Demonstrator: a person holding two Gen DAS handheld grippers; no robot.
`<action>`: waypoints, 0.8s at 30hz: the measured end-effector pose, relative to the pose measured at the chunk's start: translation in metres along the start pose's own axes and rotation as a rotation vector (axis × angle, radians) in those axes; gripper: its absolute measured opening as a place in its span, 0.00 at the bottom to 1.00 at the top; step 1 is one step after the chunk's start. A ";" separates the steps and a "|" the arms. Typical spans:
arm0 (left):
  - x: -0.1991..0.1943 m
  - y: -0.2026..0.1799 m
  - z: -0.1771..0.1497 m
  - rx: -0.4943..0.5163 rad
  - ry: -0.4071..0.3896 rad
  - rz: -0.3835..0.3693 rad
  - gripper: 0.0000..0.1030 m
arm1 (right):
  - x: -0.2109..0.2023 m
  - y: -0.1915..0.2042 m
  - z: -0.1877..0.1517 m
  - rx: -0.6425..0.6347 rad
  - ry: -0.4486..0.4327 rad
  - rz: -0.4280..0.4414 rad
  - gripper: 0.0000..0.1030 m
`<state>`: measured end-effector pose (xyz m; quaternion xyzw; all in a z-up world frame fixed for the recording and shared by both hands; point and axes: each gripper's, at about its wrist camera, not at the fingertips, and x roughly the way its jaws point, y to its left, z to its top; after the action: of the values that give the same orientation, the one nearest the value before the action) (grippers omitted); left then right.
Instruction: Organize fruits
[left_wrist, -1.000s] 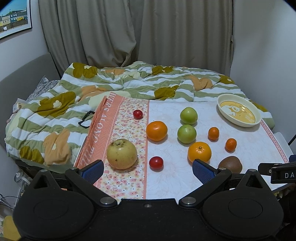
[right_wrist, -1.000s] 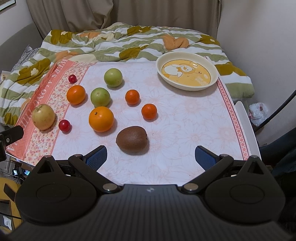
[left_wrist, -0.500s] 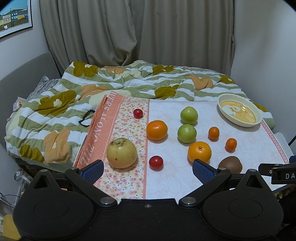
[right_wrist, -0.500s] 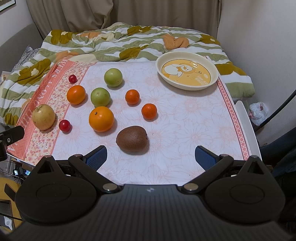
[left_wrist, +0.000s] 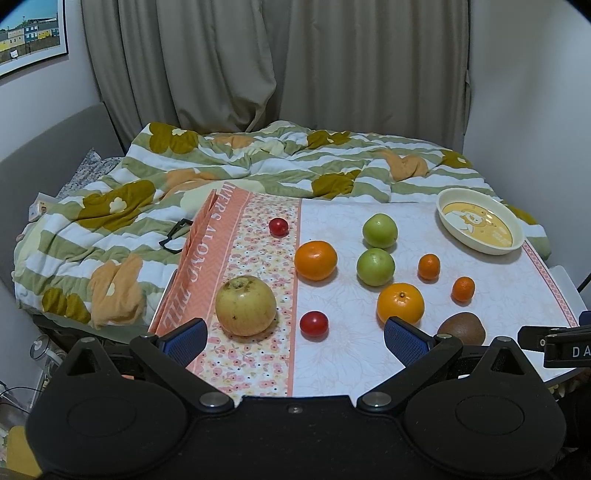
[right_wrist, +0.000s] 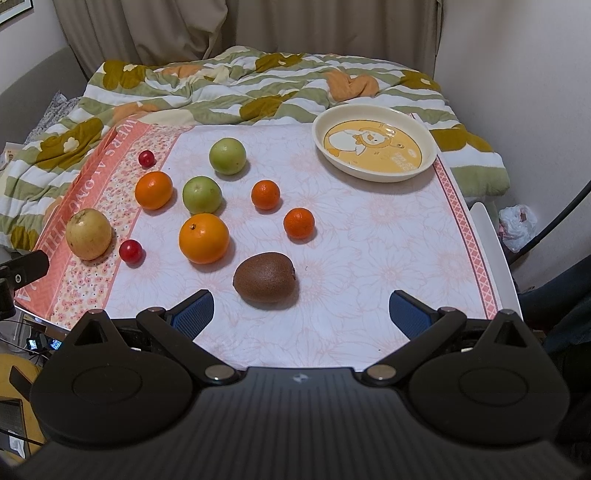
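Observation:
Fruits lie loose on a floral tablecloth (right_wrist: 388, 258): a yellow apple (left_wrist: 245, 305) (right_wrist: 88, 233), two green apples (right_wrist: 227, 155) (right_wrist: 202, 194), two oranges (right_wrist: 204, 238) (right_wrist: 153, 189), two small mandarins (right_wrist: 265, 194) (right_wrist: 299, 223), two red cherry tomatoes (right_wrist: 130, 251) (right_wrist: 146, 158) and a brown kiwi (right_wrist: 264, 277) (left_wrist: 461, 328). A cream bowl (right_wrist: 428, 162) (left_wrist: 515, 242) with a yellow cartoon bottom stands empty at the far right. My left gripper (left_wrist: 295, 338) is open near the front edge, behind the yellow apple. My right gripper (right_wrist: 301, 314) is open, just behind the kiwi.
A green and white striped duvet (left_wrist: 258, 162) lies on the bed beyond the table. Curtains (left_wrist: 295, 66) hang behind it and a wall is on the right. A white table edge (right_wrist: 491, 240) and a plastic bag (right_wrist: 517, 227) show at the right.
The left wrist view has tilted up slightly, so the table sits lower in it. The right gripper and the fruits have not moved.

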<state>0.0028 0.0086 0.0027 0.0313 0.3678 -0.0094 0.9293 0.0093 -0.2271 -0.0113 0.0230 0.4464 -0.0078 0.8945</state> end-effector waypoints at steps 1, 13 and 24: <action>0.000 0.000 0.000 0.001 0.000 0.000 1.00 | 0.000 0.000 0.000 0.000 0.000 0.001 1.00; -0.008 0.009 0.004 -0.027 0.009 0.026 1.00 | -0.010 -0.003 0.004 -0.021 -0.011 0.030 1.00; -0.003 0.009 0.007 -0.079 -0.016 0.124 1.00 | 0.004 0.003 0.022 -0.144 -0.064 0.154 1.00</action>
<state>0.0060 0.0172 0.0104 0.0174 0.3576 0.0624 0.9316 0.0289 -0.2252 -0.0011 -0.0075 0.4141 0.0925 0.9055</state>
